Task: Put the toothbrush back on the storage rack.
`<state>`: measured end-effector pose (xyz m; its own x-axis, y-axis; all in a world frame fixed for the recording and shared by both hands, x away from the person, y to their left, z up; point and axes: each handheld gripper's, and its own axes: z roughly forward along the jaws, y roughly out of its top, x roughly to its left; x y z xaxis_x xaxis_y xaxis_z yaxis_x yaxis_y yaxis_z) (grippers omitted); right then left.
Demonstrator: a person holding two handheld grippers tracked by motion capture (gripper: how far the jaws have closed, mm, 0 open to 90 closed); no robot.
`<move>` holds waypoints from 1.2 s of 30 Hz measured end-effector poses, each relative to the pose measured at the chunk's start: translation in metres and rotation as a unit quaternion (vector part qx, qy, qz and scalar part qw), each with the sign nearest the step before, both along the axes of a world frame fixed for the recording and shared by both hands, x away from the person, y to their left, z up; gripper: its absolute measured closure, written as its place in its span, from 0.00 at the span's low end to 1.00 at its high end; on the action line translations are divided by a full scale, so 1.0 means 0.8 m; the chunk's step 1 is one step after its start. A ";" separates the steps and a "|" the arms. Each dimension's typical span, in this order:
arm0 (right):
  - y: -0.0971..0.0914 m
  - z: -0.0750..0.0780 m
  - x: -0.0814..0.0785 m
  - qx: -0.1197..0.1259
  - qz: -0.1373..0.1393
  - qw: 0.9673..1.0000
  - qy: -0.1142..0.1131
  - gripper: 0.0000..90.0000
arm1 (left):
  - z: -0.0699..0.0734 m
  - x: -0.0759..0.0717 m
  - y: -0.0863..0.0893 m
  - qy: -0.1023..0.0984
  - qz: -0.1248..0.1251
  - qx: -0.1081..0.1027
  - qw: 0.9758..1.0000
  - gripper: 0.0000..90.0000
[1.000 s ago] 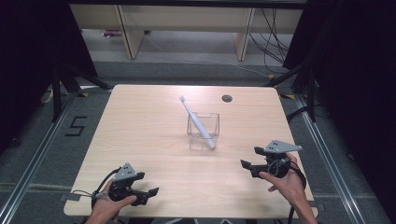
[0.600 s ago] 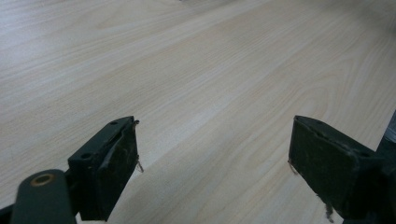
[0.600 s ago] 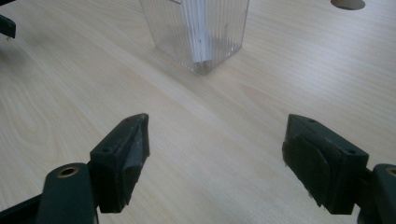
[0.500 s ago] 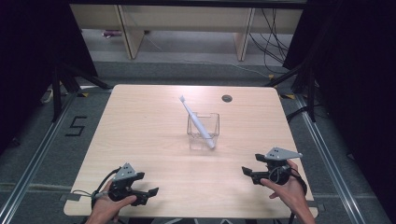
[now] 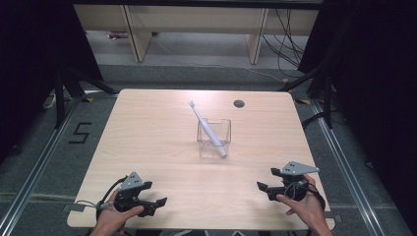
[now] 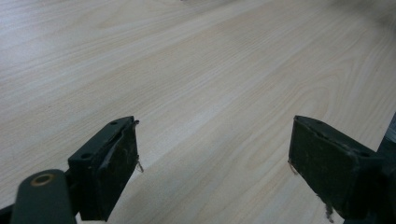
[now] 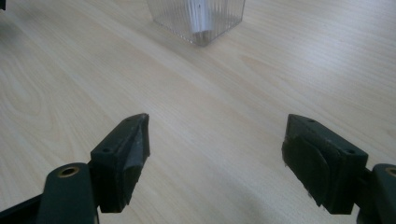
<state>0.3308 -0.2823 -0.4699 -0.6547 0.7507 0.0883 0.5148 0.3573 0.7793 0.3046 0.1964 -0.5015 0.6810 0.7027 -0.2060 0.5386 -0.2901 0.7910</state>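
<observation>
Both grippers sit open and empty at the near table (image 5: 162, 142) edge, my right gripper (image 5: 268, 189) having drawn back from the clear cup (image 5: 214, 138) where the toothbrush (image 5: 208, 130) leans, likely placed, left gripper (image 5: 155, 204) idle.

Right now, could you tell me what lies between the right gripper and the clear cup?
Nothing: in the right gripper view, bare wooden table runs from the open right gripper to the clear cup.

The right gripper view's top edge cuts off the clear cup (image 7: 198, 18) and toothbrush (image 7: 197, 11).
</observation>
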 end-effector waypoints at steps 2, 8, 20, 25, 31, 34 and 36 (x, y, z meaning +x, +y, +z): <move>-0.001 -0.001 -0.003 -0.001 -0.001 1.000 0.002 0.26 | 0.000 0.001 0.000 -0.002 -0.003 0.001 1.000 0.17; -0.006 -0.005 -0.008 -0.006 0.002 1.000 0.000 0.26 | 0.000 0.000 0.000 -0.001 -0.001 0.001 1.000 0.17; -0.006 -0.018 -0.021 -0.026 0.008 0.999 0.021 0.25 | 0.000 0.000 0.000 -0.001 -0.004 -0.002 1.000 0.17; -0.013 -0.023 -0.023 -0.033 0.010 0.999 0.020 0.25 | 0.000 -0.001 -0.001 0.000 -0.003 -0.004 1.000 0.17; -0.019 -0.028 -0.029 -0.039 0.012 0.999 0.022 0.25 | 0.000 0.000 0.000 -0.002 -0.003 -0.002 1.000 0.17; -0.020 -0.030 -0.031 -0.039 0.016 0.999 0.021 0.25 | 0.000 0.000 0.000 -0.002 -0.003 -0.001 1.000 0.17; -0.021 -0.029 -0.035 -0.040 0.010 0.999 0.029 0.25 | 0.000 -0.001 0.000 -0.002 -0.002 -0.002 1.000 0.17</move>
